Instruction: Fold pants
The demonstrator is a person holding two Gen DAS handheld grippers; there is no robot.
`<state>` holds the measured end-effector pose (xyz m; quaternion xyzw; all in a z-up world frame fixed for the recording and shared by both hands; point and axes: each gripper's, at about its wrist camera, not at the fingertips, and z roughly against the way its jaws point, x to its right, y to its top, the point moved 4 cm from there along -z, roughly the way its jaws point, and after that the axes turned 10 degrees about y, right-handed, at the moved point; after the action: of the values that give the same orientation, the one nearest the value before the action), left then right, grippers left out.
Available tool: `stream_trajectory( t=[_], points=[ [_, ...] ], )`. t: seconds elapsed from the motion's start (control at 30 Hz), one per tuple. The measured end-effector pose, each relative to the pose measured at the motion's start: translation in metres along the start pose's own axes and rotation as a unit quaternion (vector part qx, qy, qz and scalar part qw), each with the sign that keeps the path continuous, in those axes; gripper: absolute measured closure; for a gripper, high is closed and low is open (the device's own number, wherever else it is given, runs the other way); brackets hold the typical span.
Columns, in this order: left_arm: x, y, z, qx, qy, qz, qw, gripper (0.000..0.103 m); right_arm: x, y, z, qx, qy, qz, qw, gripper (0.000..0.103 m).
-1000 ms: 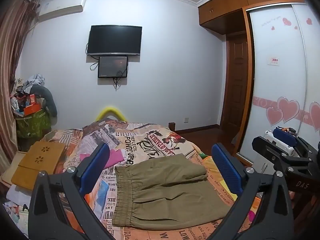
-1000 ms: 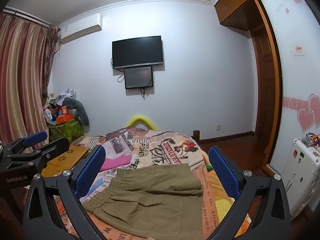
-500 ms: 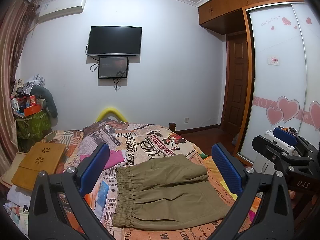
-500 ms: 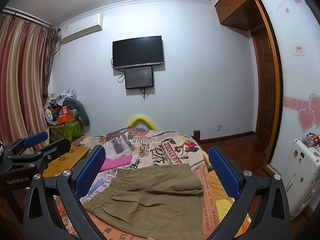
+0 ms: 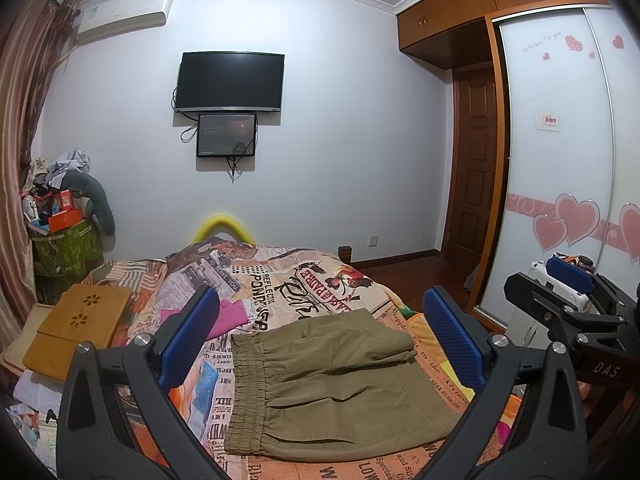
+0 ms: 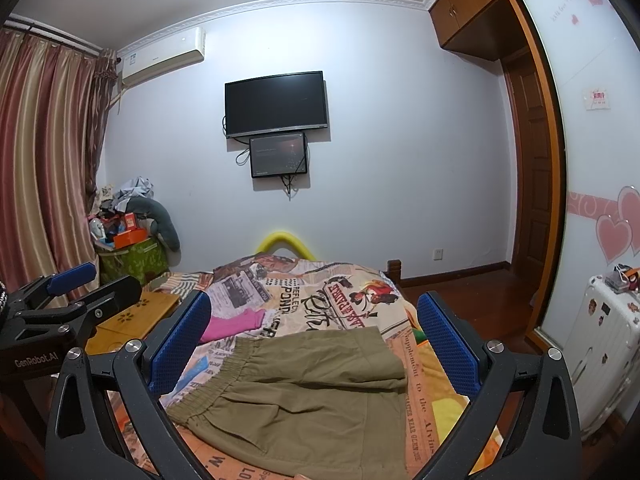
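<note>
Your left gripper (image 5: 320,340) & right gripper (image 6: 314,342) both hang spread wide, holding nothing. Olive pants (image 5: 324,384) lie folded on the printed bedspread (image 5: 304,280), lower center of frame, waistband at left, w/ pink cloth (image 6: 236,326) nearby.

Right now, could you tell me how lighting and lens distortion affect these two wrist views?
Left wrist view: dim bluish light, fisheye bows the wardrobe, black corner vignette; khaki pants sharp. Right wrist view: same cast, curtain bows, television without glare.

White wall with a television (image 5: 231,81), air conditioner (image 5: 122,14), striped curtains (image 6: 44,168), wooden wardrobe (image 5: 472,12).
</note>
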<state>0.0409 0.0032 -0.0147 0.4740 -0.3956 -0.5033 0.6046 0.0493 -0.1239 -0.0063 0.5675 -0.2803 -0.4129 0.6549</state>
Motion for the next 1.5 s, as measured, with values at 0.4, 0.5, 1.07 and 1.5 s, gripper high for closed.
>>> stream_trajectory(
  t=[0.4, 0.5, 1.07, 1.5],
  points=[
    [0.0, 0.0, -0.001, 0.0, 0.003, 0.0, 1.0, 0.0, 0.004, 0.002, 0.0, -0.001, 0.001, -0.001, 1.0, 0.0],
    [0.0, 0.0, -0.002, 0.001, 0.005, 0.001, 1.0, 0.0, -0.001, -0.001, 0.003, -0.002, 0.001, -0.001, 1.0, 0.0],
    [0.003, 0.002, -0.001, 0.004, 0.007, -0.003, 1.0, 0.0, 0.002, -0.004, -0.004, -0.005, 0.001, -0.003, 1.0, 0.0],
    [0.002, -0.001, -0.008, -0.006, 0.019, -0.002, 0.9998, 0.0, 0.001, -0.014, -0.008, -0.013, -0.002, -0.01, 1.0, 0.0]
  ],
)
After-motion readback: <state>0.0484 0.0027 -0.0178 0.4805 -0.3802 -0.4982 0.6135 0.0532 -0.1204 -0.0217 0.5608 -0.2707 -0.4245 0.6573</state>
